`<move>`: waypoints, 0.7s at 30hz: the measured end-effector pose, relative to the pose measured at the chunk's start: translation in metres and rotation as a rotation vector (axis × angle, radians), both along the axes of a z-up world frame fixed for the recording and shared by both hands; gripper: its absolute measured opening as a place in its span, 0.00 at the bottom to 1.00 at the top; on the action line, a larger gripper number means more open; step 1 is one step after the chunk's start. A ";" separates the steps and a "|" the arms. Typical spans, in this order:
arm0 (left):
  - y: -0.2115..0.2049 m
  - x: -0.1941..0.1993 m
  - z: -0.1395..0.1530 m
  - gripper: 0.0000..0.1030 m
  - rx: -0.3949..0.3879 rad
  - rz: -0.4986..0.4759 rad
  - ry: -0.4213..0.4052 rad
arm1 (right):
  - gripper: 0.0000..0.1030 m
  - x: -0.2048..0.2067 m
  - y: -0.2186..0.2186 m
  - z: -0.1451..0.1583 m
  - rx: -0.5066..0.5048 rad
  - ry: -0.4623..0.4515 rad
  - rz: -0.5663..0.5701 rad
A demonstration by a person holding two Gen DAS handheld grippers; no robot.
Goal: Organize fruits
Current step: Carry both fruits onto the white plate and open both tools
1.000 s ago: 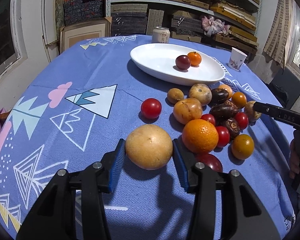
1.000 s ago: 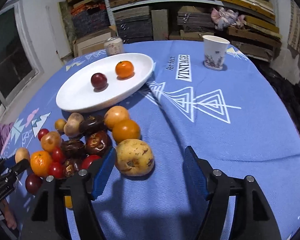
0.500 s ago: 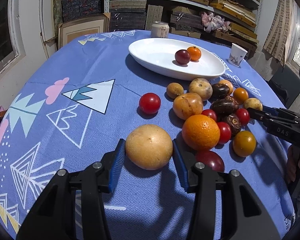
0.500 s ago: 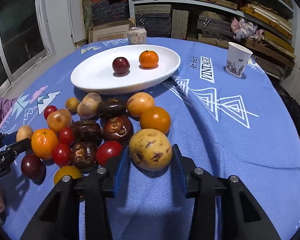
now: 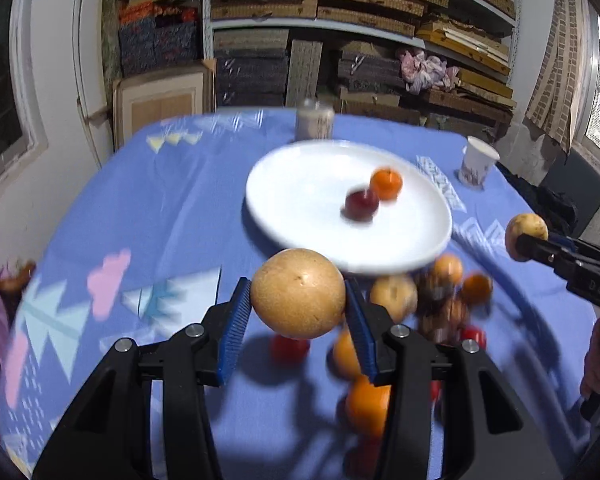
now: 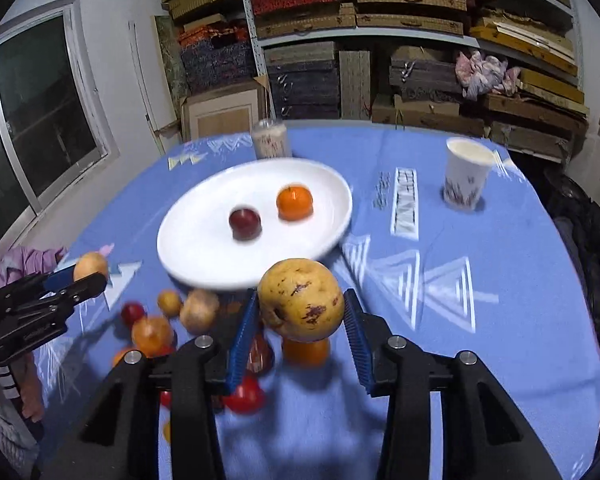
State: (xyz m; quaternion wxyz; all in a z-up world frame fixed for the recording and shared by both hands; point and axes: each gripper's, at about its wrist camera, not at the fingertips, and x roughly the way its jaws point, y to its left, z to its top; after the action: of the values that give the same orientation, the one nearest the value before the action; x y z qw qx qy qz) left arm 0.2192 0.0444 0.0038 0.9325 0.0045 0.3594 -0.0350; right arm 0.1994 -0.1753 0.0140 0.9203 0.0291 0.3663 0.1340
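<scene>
My left gripper (image 5: pixel 298 316) is shut on a large round tan fruit (image 5: pixel 298 294) and holds it above the table, just short of the white plate (image 5: pixel 300 200). My right gripper (image 6: pixel 300 320) is shut on a spotted yellow pear (image 6: pixel 300 300), also lifted, in front of the same plate (image 6: pixel 196 236). The plate holds a dark red plum (image 6: pixel 245 222) and a small orange (image 6: pixel 295 201). A pile of mixed fruits (image 5: pixel 432 304) lies on the blue cloth below both grippers. In the left wrist view, the right gripper shows with its pear (image 5: pixel 526 236).
A paper cup (image 6: pixel 466 178) stands at the right on the blue tablecloth (image 6: pixel 480 340). A can (image 6: pixel 270 140) stands behind the plate. Shelves of boxes fill the wall behind the table. A person's hand (image 5: pixel 598 364) is at the right edge.
Both grippers have lifted their fruits off the table and moved forward toward the plate. The right gripper closed on the pear about half a second ago.
</scene>
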 end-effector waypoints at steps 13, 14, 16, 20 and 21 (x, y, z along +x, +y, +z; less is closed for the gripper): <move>-0.016 0.128 -0.039 0.45 -0.029 0.016 0.102 | 0.43 0.103 0.055 -0.046 -0.061 0.112 0.065; -0.016 0.131 -0.042 0.45 -0.028 0.013 0.110 | 0.43 0.104 0.055 -0.048 -0.063 0.115 0.062; -0.013 0.135 -0.049 0.45 -0.030 0.016 0.135 | 0.44 0.107 0.054 -0.051 -0.069 0.116 0.053; -0.009 0.138 -0.058 0.46 -0.040 0.021 0.165 | 0.44 0.105 0.055 -0.052 -0.088 0.100 0.049; -0.010 0.136 -0.057 0.50 -0.029 0.024 0.154 | 0.44 0.103 0.055 -0.050 -0.089 0.091 0.050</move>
State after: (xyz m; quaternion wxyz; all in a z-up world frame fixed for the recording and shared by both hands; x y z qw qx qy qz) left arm 0.3552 0.0348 -0.0531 0.9025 -0.0161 0.4293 -0.0291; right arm 0.3028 -0.1201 -0.0355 0.8995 -0.0151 0.4140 0.1390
